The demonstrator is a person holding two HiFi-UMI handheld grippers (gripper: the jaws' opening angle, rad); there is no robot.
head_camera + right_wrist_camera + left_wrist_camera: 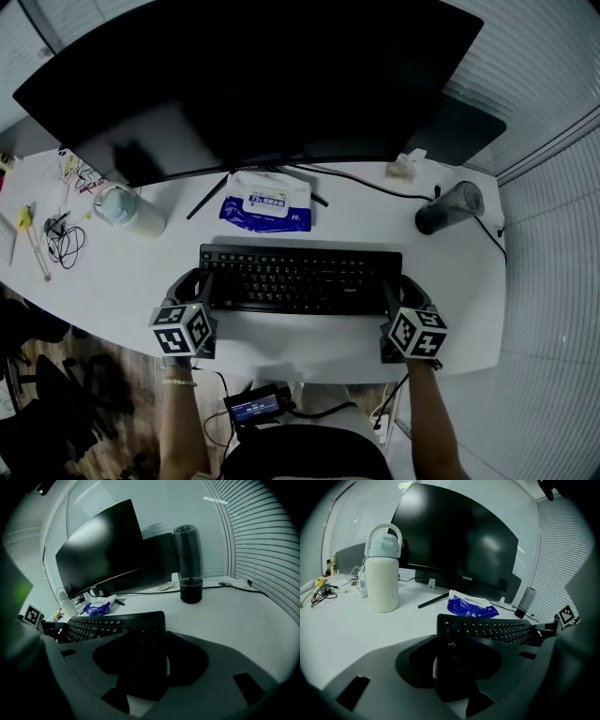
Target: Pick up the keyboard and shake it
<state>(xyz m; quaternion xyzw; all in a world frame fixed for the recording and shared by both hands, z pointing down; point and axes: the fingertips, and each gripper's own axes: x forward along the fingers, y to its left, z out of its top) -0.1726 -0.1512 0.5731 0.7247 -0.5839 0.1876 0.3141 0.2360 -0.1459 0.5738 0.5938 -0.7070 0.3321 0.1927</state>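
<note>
Black plastic sits between both pairs of fingers. The one keyboard (pixel 300 278) lies on the white table (pixel 309 349), with its left end between the fingers (pixel 393 667) of the left gripper (pixel 195 283) and its right end between the fingers (pixel 211 667) of the right gripper (pixel 398 292).

Each pair stands apart, wide enough to take a keyboard end. In both gripper views we see the inner finger reaching over the keys. A thin strip of white table shows between the outer finger and the keyboard's edge, so we see no clamping on either side.

Beyond the fingertips we count:
- one dark monitor (pixel 253 75), spanning the far side of the table
- one blue pack of wipes (pixel 267 202), just past the keyboard and between the two grippers
- one white bottle (pixel 127 211) with a loop handle, ahead of the left fingers and to their outer side
- one dark tumbler (pixel 448 208), ahead of the right fingers
</note>
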